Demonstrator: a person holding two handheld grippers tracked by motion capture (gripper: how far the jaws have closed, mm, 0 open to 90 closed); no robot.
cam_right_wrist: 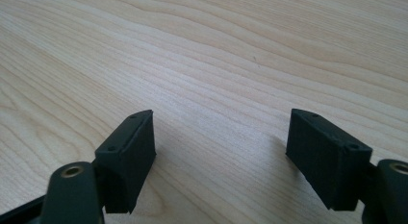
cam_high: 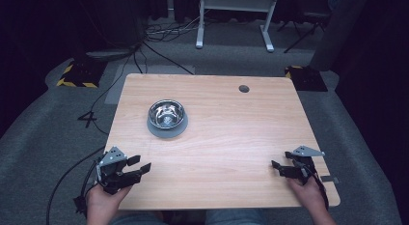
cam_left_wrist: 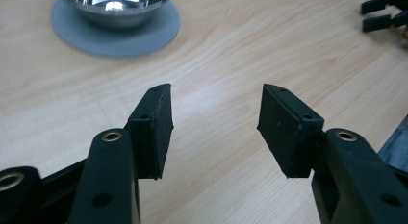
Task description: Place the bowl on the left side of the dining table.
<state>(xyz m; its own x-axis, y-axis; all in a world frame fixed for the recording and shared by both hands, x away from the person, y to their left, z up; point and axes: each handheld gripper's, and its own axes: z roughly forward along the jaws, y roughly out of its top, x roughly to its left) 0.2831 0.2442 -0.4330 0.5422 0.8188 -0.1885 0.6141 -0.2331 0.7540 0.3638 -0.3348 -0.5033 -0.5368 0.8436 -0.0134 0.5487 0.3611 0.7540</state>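
Both tongs, left point(cam_high: 140, 165) and right point(cam_high: 279, 167), gape empty over the table point(cam_high: 226, 133).

A light wooden rectangular table point(cam_high: 226, 138) with rounded corners is seen at the frame's centre. A shiny round steel bowl point(cam_high: 166, 113) on a flat grey round mat point(cam_high: 166, 131) is placed at its upper left. 1 dark round hole point(cam_high: 244, 88) is seen near its upper edge.

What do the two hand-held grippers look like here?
Both the left gripper and the right gripper are black, each topped by a grey three-cornered plate, with flat rectangular pads and brass-ringed pivot holes. A black cable trails from the left one.
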